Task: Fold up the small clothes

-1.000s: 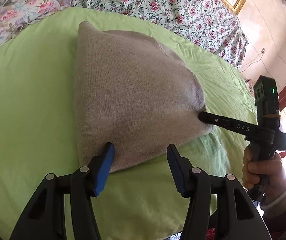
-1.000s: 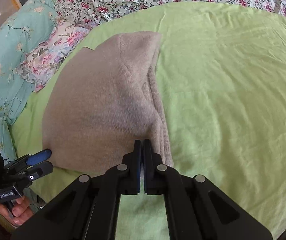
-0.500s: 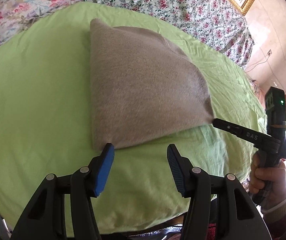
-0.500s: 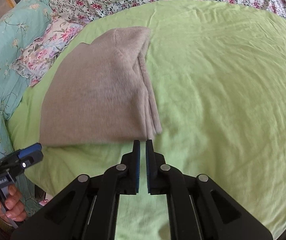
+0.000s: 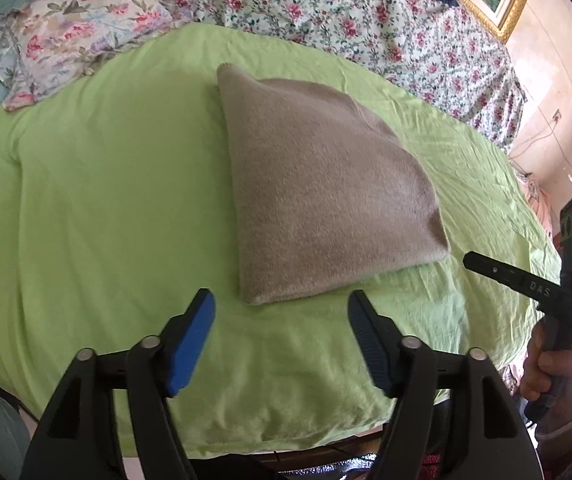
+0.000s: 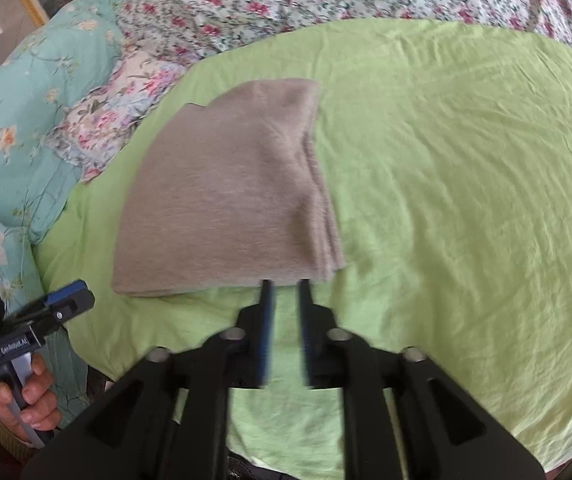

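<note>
Black arms and blue-padded fingers fill the bottom of the left wrist view, where the left gripper (image 5: pixel 282 312) hangs over the near part of the bed with its jaws spread wide and nothing between them. Its tips sit just short of the near corner of the folded garment (image 5: pixel 318 196), not touching it. To the right in that view, the right gripper (image 5: pixel 472 258) points at the garment's right corner from just beside it, apart from the cloth, held by a hand (image 5: pixel 554 368) at the bed's edge.

From the right wrist view, the right gripper (image 6: pixel 285 283) has its jaws released with a narrow gap, empty, their tips near the garment's (image 6: pixel 226 200) near edge; blur hides whether they touch it. The left gripper (image 6: pixel 66 298) shows at lower left, off the bed's side.

That garment, a grey-brown knit, lies flat and folded on the lime green sheet (image 5: pixel 106 200) in the middle of the bed. Beyond it a floral quilt (image 5: pixel 326 0) covers the far side, with a floral pillow (image 5: pixel 70 32) at far left and a gilt picture frame (image 5: pixel 498 0) on the wall.
</note>
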